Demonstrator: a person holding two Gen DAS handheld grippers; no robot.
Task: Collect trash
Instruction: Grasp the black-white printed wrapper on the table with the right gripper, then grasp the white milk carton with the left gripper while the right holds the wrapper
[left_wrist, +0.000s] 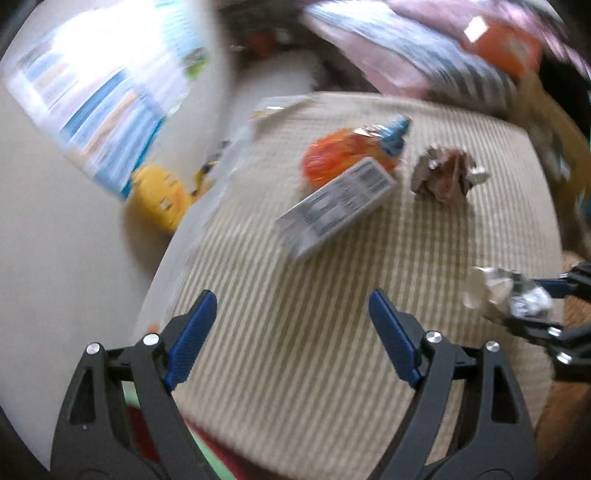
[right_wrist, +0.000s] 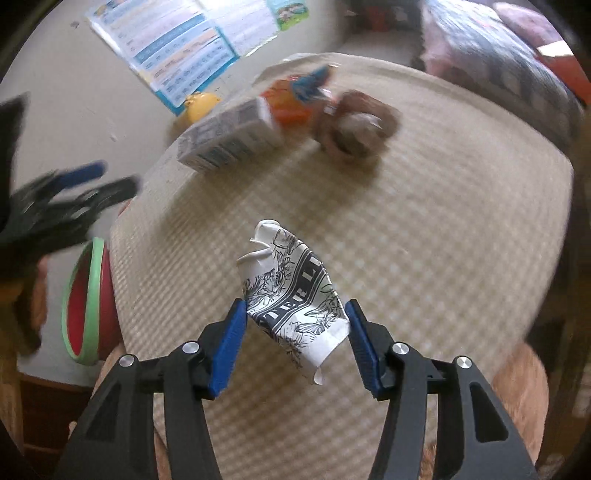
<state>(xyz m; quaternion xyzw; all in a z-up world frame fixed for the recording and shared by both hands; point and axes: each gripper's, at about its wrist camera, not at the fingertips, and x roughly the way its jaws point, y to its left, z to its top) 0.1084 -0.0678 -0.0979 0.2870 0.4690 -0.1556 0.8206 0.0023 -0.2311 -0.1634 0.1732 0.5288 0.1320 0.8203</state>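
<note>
- Crumpled paper cup (right_wrist: 295, 295), printed in black and white, sits between the blue pads of your right gripper (right_wrist: 295, 332); both pads press its flattened sides, so the jaws are clamped on it above the striped cushion (right_wrist: 443, 240).
- Remaining trash lies farther back on the same cushion: a grey carton (left_wrist: 336, 206) resting against an orange wrapper (left_wrist: 332, 155), and a crumpled brown ball (left_wrist: 443, 177) just beside them.
- Your left gripper (left_wrist: 291, 332) hovers over bare cushion with its jaws wide apart and nothing between them; the carton is ahead of it, not yet reached.
- A red bowl with a green rim (right_wrist: 85, 295) stands off the cushion's edge on your left; whether it is the collection bin cannot be told.
- A yellow toy (left_wrist: 162, 192) and a printed chart (left_wrist: 103, 92) lie on the floor beyond the cushion.
- Risk, cup: the grip falls on the lower half of a soft, crushed wall, so a fast swing may let it pivot or slip free.
- Risk, left approach: both views are smeared; closing at this speed may nudge the carton off the wrapper or take both at once.
- Risk, sorting: the toy lies near the trash and could be taken by mistake.
</note>
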